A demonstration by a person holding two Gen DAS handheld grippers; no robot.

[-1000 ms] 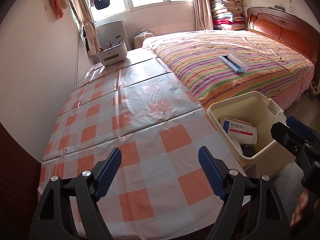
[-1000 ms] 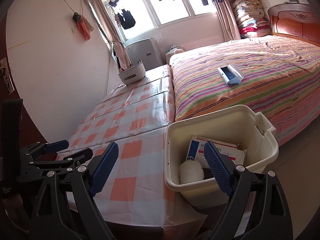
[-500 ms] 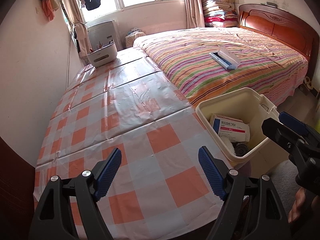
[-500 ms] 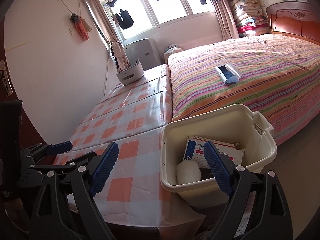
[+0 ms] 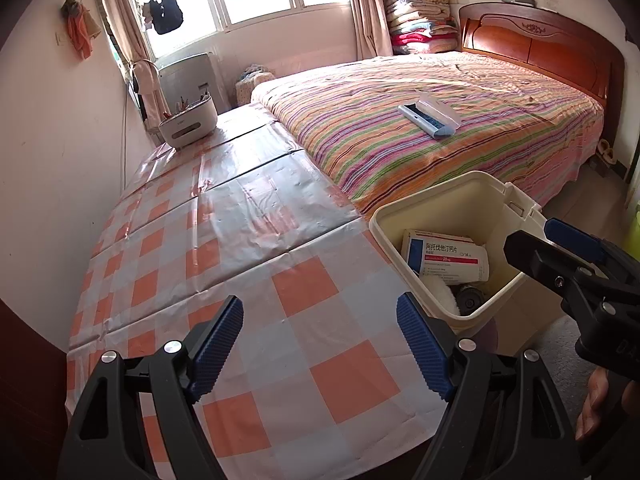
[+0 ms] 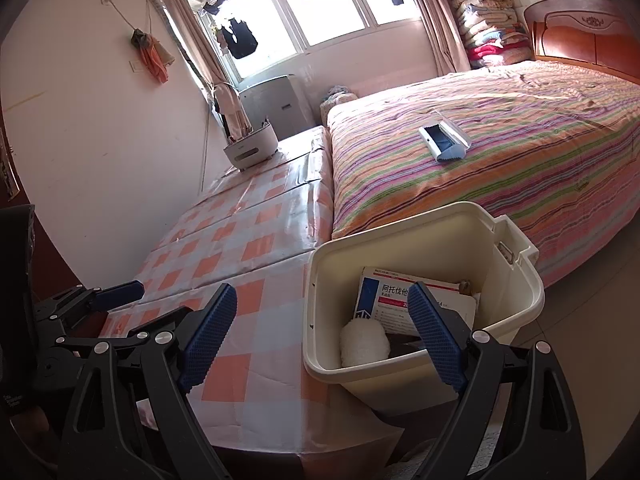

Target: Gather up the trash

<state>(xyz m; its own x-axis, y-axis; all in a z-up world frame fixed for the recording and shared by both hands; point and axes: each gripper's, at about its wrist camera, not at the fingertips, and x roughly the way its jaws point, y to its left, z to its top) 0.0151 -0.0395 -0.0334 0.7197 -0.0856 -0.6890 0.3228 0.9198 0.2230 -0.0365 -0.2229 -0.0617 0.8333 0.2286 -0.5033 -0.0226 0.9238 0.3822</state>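
Orange-checked tabletop point(image 5: 224, 240) bare as both claws draw back, spread and holding nothing.
From left: left claw point(image 5: 320, 346), right claw point(image 6: 322, 334), then the bin point(image 6: 404, 222) beside the tabletop, holding medicine box point(image 6: 386, 292) and white wad point(image 6: 364, 346); collection looks finished.

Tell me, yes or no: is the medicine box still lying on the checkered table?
No. The medicine box sits inside the cream bin beside the table, next to a white wad.
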